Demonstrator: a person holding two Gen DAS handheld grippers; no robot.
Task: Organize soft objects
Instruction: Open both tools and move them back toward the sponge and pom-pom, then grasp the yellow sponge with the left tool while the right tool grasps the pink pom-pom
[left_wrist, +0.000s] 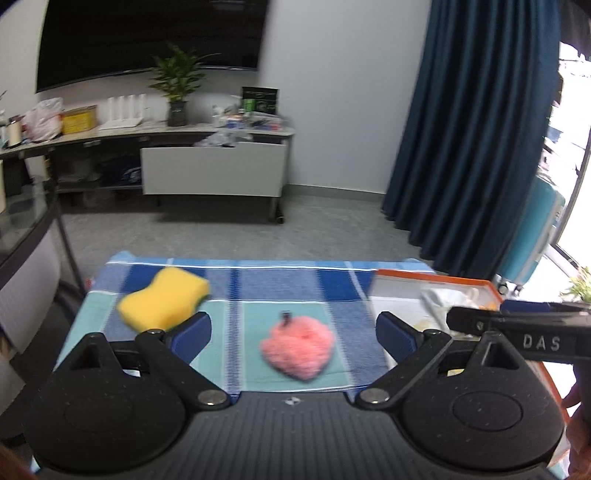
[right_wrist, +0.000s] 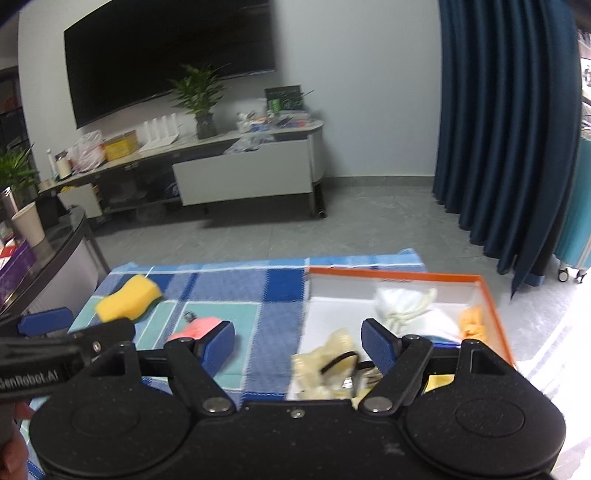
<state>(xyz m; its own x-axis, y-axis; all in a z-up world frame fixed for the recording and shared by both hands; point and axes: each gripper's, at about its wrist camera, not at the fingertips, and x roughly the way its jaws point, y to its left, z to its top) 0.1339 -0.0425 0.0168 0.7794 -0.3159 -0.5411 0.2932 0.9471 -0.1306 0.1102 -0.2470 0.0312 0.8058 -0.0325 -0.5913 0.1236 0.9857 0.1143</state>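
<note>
A pink fluffy ball (left_wrist: 299, 350) lies on the blue checked cloth (left_wrist: 258, 284). It sits low between the wide fingers of my left gripper (left_wrist: 293, 332), which is open and clear of it. A yellow sponge (left_wrist: 164, 297) rests on the cloth's far left. My right gripper (right_wrist: 300, 345) is open and empty, hovering over the near left edge of the orange-rimmed white box (right_wrist: 406, 275). In the box lie a white pouch (right_wrist: 402, 299), an orange piece (right_wrist: 472, 321) and a beige item (right_wrist: 325, 365). The pink ball (right_wrist: 195, 326) is half hidden behind a finger.
The two grippers are side by side, with the right gripper (left_wrist: 491, 312) close to the left one's right finger. Beyond the cloth are grey floor, a low TV bench (left_wrist: 207, 173), a blue curtain (left_wrist: 472, 147) and a glass side table (right_wrist: 55, 251) at left.
</note>
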